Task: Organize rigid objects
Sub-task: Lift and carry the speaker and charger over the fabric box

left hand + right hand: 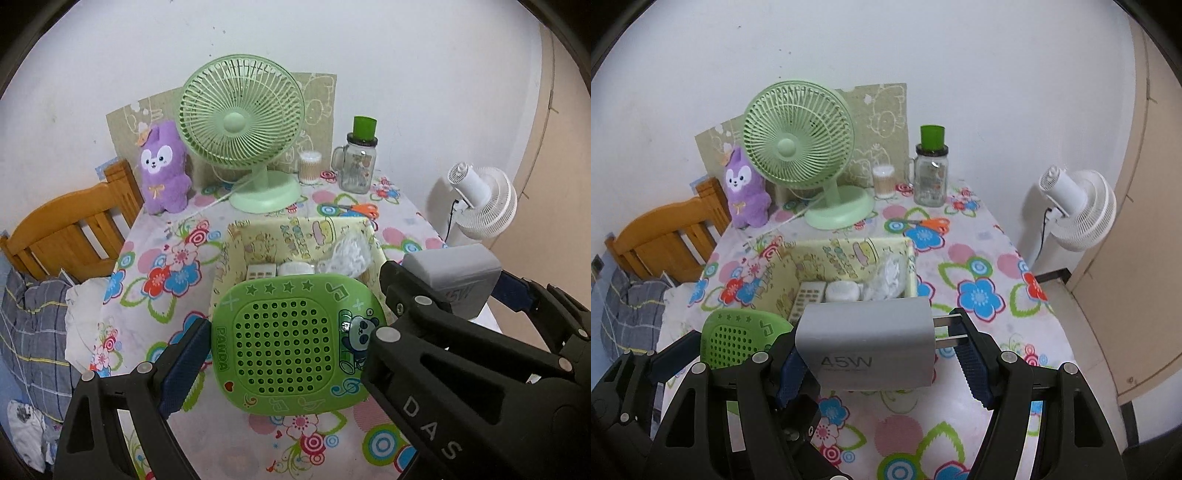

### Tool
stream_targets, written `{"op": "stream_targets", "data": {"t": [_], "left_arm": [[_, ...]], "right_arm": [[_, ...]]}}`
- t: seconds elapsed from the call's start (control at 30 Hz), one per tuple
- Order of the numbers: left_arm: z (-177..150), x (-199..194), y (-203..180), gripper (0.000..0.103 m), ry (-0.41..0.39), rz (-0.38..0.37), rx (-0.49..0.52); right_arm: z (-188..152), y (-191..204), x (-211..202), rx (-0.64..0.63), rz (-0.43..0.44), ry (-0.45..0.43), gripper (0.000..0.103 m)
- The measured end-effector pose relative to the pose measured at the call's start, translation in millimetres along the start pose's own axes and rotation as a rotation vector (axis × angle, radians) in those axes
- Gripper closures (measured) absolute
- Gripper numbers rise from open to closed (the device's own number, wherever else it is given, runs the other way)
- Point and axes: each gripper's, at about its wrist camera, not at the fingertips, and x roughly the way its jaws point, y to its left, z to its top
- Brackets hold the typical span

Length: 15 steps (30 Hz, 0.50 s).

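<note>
My left gripper (291,343) is shut on a green perforated panda case (280,373), its blue pads pressing both side edges, and holds it in the air over the near rim of a yellow fabric box (266,240). Beside it, my right gripper (881,363) is shut on a grey 45W plug charger (868,332); the left pad is on the charger's body and the prongs (951,332) rest against the right finger. The box (834,258) holds a white remote (809,295), a round white item (842,291) and a crumpled white bag (886,280). The charger (454,277) also shows in the left wrist view.
On the flowered tablecloth (979,266) behind the box stand a green desk fan (240,122), a purple plush (164,166), a cotton swab tub (309,168) and a glass jar with a green lid (360,162). Orange scissors (364,210) lie nearby. Wooden chair (74,229) left, white floor fan (1075,206) right.
</note>
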Motion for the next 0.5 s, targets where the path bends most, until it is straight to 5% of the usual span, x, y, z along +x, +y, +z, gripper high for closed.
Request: {"op": "stream_targets", "data": {"t": [0.5], "left_arm": [[26.1,32.3,12.7,0.008,0.007,0.025,-0.045]], "right_arm": [[30.5,8.8,41.8,-0.068,0.054,0.034,0.03]]}}
